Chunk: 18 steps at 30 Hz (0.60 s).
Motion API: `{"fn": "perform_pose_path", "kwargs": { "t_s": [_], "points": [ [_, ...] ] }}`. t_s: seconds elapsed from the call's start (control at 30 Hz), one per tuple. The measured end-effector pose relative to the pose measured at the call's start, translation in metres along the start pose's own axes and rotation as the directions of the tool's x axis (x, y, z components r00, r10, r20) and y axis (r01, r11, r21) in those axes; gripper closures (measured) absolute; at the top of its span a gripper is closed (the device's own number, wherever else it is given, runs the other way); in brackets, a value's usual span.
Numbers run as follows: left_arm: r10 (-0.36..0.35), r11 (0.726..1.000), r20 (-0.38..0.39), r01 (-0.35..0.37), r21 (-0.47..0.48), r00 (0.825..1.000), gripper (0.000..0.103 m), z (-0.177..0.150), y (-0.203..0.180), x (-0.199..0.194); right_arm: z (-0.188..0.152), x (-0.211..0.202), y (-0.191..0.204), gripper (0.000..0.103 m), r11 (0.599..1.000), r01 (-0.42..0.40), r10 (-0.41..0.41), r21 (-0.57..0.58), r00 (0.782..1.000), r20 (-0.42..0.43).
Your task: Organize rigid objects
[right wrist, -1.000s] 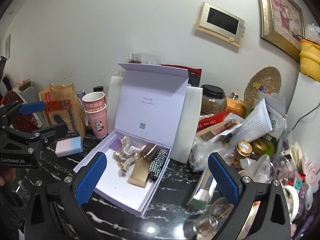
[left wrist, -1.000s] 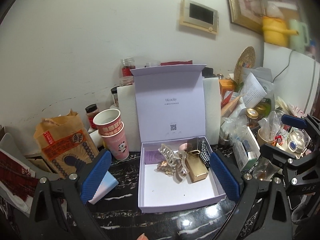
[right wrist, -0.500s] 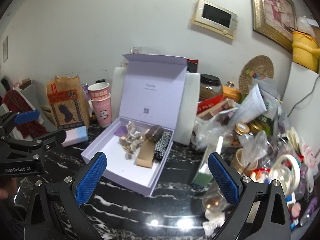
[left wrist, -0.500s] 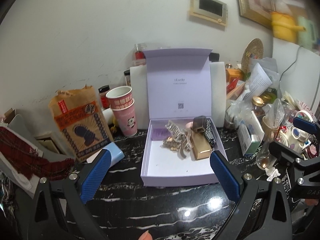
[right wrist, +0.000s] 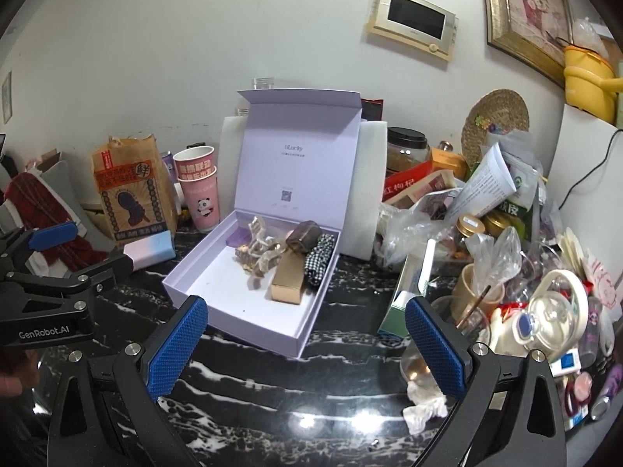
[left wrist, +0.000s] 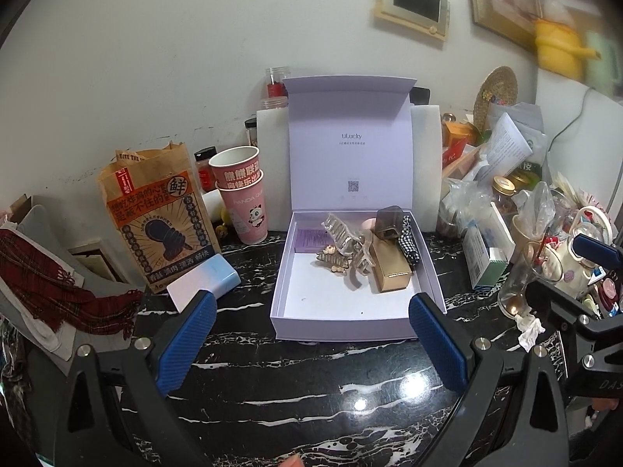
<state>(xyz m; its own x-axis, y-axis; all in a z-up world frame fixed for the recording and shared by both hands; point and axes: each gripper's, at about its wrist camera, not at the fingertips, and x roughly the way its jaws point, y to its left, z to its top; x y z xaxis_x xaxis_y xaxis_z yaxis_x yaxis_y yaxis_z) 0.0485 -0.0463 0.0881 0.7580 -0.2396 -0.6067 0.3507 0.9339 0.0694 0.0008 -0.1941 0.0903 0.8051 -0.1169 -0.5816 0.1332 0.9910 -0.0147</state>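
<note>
Change: I pull both claws back from the lavender box [left wrist: 352, 325]; it looks smaller now.
Left claw [left wrist: 311, 344]: apart, empty.
Right claw [right wrist: 307, 348]: apart, empty.
Meaning: packing likely done.

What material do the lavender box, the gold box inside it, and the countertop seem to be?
Lavender box: likely matte paperboard; thin folded walls, creased hinged lid.
Gold box: probably card with metallic foil finish; sharp edges, soft sheen.
Countertop: polished black stone or an imitation; white veins, mirror-like light spots.

Left tool [left wrist: 311, 340] hangs level, jaws spread wide, empty; right tool [right wrist: 307, 344] likewise, jaws wide apart, holding nothing.
</note>
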Motion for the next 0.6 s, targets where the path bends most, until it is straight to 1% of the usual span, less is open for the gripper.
{"fn": "perform_pose_path", "kwargs": {
  "t_s": [0.6],
  "points": [
    [-0.015, 1.0, -0.019, 0.016, 0.009, 1.0, 0.002, -0.0018, -0.0033, 0.0028, -0.0011, 0.0019, 0.0016, 0.0, 1.0, 0.004, -0.004, -0.009, 1.0, -0.008]
  ]
}}
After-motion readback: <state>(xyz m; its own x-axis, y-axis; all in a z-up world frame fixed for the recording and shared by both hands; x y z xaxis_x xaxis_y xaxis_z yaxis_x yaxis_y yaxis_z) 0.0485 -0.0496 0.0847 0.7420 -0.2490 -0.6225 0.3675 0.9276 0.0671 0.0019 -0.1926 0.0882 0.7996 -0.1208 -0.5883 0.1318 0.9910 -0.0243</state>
